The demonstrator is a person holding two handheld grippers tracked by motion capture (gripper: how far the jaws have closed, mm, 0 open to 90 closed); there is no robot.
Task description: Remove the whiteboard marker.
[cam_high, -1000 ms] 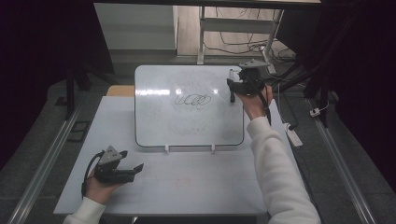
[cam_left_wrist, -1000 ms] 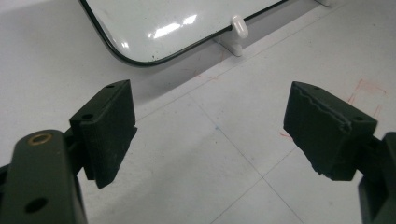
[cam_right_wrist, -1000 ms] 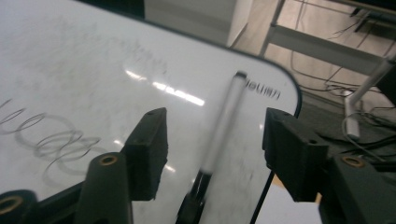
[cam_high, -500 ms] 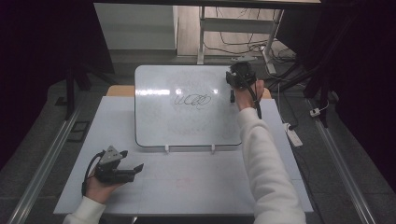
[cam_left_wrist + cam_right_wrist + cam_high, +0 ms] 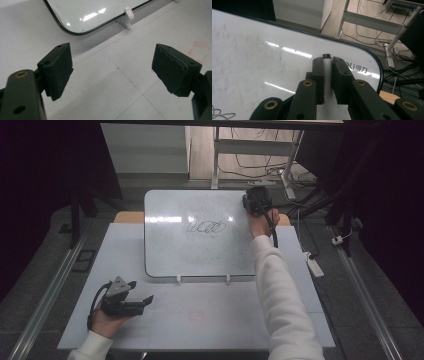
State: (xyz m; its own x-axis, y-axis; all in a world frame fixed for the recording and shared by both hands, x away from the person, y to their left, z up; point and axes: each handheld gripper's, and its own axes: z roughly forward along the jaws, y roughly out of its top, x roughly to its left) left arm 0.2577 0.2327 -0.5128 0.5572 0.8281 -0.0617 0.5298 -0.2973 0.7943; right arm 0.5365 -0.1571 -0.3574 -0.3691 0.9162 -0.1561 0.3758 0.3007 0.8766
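A white whiteboard (image 5: 200,255) with a black scribble (image 5: 206,227) lies on the table. At its far right corner my right gripper (image 5: 253,203) is low over the board. In the right gripper view its jaws have just been closing and now press on a white marker with a dark tip (image 5: 326,56) that lies on the whiteboard (image 5: 249,50); the right gripper (image 5: 327,62) is shut on it. My left gripper (image 5: 143,300) rests on the table at the front left, open. In the left gripper view nothing is between the left gripper's (image 5: 112,67) pads, and the whiteboard's (image 5: 87,10) near corner lies ahead.
The white table (image 5: 210,325) has faint red marks near its front. Two white clips (image 5: 178,279) hold the board's near edge. A power strip (image 5: 314,263) and cables lie on the floor to the right, and desk legs stand beyond the table.
The right hand has shifted a little to the left at the board's far right corner. Its jaws have closed on the marker. The left hand has stayed still.
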